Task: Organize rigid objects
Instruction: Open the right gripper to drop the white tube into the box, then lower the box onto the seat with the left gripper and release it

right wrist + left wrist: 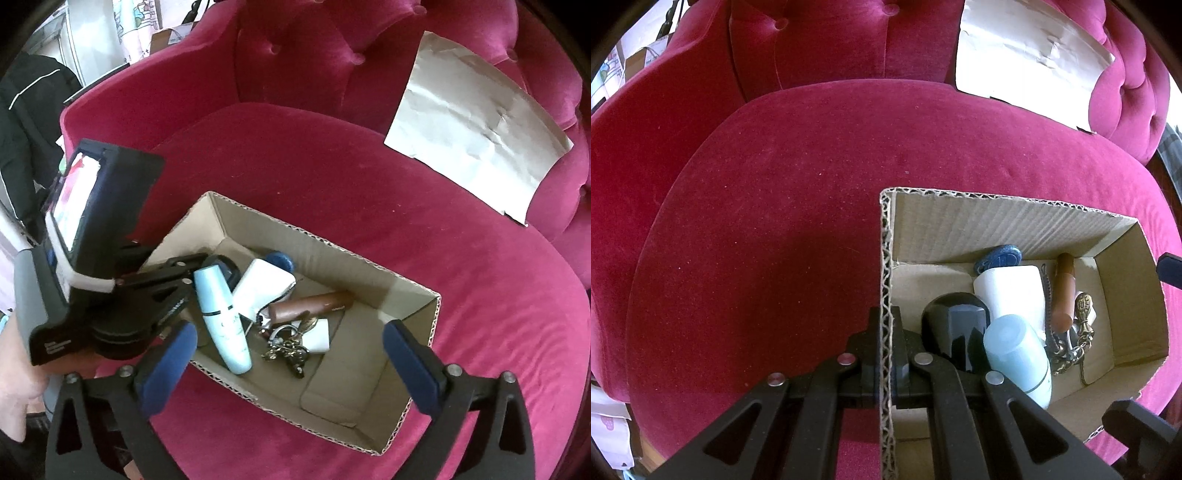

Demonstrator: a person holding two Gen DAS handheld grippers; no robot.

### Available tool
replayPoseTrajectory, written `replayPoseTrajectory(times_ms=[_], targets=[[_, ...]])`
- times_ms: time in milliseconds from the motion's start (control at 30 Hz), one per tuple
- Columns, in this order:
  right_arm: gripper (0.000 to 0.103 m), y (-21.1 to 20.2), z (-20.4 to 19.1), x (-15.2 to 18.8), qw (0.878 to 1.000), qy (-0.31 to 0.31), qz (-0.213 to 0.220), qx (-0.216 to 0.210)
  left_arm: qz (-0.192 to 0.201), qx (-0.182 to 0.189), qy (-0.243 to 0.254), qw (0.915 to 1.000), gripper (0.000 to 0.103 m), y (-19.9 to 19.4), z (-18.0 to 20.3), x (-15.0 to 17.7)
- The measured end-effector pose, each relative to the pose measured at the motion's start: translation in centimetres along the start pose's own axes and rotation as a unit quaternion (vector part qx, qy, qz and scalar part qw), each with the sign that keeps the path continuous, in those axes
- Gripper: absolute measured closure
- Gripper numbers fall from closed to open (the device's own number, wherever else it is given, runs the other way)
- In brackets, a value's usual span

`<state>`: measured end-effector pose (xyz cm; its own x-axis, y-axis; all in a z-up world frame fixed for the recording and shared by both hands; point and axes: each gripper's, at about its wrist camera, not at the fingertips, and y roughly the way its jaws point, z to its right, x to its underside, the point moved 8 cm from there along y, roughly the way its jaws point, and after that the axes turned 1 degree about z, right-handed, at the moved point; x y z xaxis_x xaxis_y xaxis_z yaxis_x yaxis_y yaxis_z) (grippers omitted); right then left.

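Observation:
An open cardboard box [417, 317] sits on a red velvet armchair seat [461, 258]. In it lie a pale blue bottle [221, 317], a white case [264, 286], a brown tube [310, 304], a bunch of keys [288, 349], a blue fob [282, 258] and a black object [955, 325]. My left gripper [885, 345] is shut on the box's left wall [886, 258]; the left gripper also shows in the right wrist view [173, 284]. My right gripper [288, 363] is open and empty, above the box's near edge.
A creased sheet of paper [476, 125] leans against the tufted backrest at the right. The chair's arm and back curve round the seat [757, 221]. Boxes and dark clothing lie beyond the chair at the far left.

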<state>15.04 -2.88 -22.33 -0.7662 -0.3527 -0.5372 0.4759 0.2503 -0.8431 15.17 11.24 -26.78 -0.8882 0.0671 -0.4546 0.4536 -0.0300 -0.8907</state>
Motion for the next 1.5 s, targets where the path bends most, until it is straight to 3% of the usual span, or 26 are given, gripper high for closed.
replayPoseTrajectory(times_ms=[667, 767, 867, 900, 933, 1033, 1500], targets=[[0.0, -0.1, 2.9, 0.0, 0.998, 0.051, 0.004, 0.031, -0.008, -0.013, 0.015, 0.9998, 0.097, 0.0, 0.2, 0.0], [0.0, -0.3, 3.1, 0.2, 0.998, 0.055, 0.004, 0.035, -0.01, -0.03, 0.024, 0.9992, 0.082, -0.1, 0.2, 0.0], [0.0, -0.6, 3.2, 0.3, 0.998, 0.057, 0.004, 0.041, -0.006, -0.058, 0.025, 0.998, 0.043, -0.8, -0.3, -0.2], [0.0, -0.7, 3.2, 0.3, 0.997, 0.059, 0.004, 0.043, -0.001, -0.063, 0.024, 0.9977, 0.022, -1.1, -0.5, -0.3], [0.0, -0.8, 3.3, 0.3, 0.997, 0.062, 0.003, 0.046, 0.005, -0.064, 0.023, 0.9977, 0.01, -1.5, -0.6, -0.5], [0.0, -1.1, 3.7, 0.7, 0.995, 0.078, 0.0, 0.056, 0.013, -0.072, 0.029, 0.9969, 0.0, -2.3, -0.6, -0.6], [0.0, -5.9, 4.5, 3.1, 0.985, 0.157, -0.006, 0.073, 0.017, -0.061, 0.068, 0.9957, 0.0, -8.3, 2.3, 1.6]])
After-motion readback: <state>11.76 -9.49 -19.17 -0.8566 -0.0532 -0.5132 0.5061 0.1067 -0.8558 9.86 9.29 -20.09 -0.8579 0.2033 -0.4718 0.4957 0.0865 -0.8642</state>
